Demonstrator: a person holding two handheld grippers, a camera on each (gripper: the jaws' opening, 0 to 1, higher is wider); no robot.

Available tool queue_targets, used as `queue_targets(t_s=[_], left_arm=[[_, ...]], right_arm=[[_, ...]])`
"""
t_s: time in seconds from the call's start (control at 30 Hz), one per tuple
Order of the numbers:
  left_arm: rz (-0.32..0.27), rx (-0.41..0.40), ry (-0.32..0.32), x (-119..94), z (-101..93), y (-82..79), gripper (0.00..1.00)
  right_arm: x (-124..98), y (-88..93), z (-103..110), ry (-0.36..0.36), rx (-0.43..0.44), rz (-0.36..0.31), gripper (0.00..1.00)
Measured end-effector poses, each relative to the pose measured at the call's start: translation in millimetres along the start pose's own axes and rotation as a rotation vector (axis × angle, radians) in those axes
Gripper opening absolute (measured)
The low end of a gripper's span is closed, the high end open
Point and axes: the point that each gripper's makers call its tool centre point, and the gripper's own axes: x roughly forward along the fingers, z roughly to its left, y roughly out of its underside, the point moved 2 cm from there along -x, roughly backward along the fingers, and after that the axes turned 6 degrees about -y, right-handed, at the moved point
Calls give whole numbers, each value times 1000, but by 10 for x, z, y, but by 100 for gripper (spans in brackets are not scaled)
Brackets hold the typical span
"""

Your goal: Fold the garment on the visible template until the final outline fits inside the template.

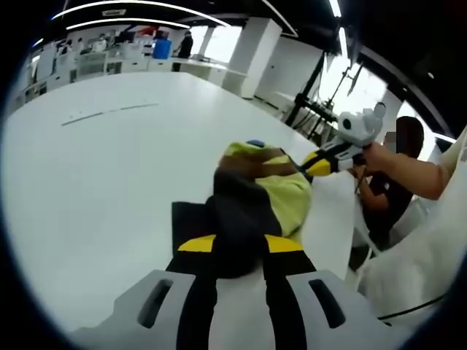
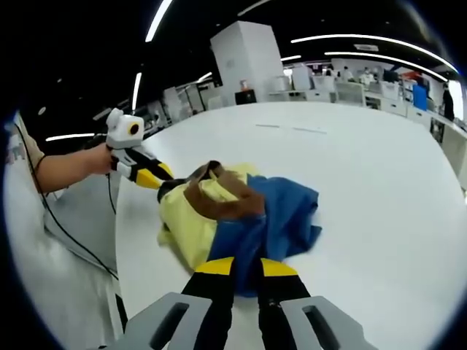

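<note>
Both tools, left tool (image 1: 237, 259) and right tool (image 2: 246, 281), pinch the bunched garment (image 2: 233, 215) above the white surface (image 2: 365, 182), folding barely begun.

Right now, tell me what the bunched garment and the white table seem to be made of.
The bunched yellow, brown and blue garment looks like soft woven or knit cloth with a matte finish: it creases, folds and drapes limply where each claw grips it. The wide white table looks like a hard, smooth laminate or painted board, showing faint sheen from the ceiling lights.
</note>
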Motion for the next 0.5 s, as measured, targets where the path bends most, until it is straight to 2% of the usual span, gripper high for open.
queue_targets(t_s=[0.23, 0.5], left_arm=[[10, -5, -11, 60, 12, 14, 19], [15, -8, 9, 106, -52, 31, 8]], right_arm=[[19, 14, 19, -10, -3, 10, 0], [27, 20, 45, -15, -5, 9, 0]])
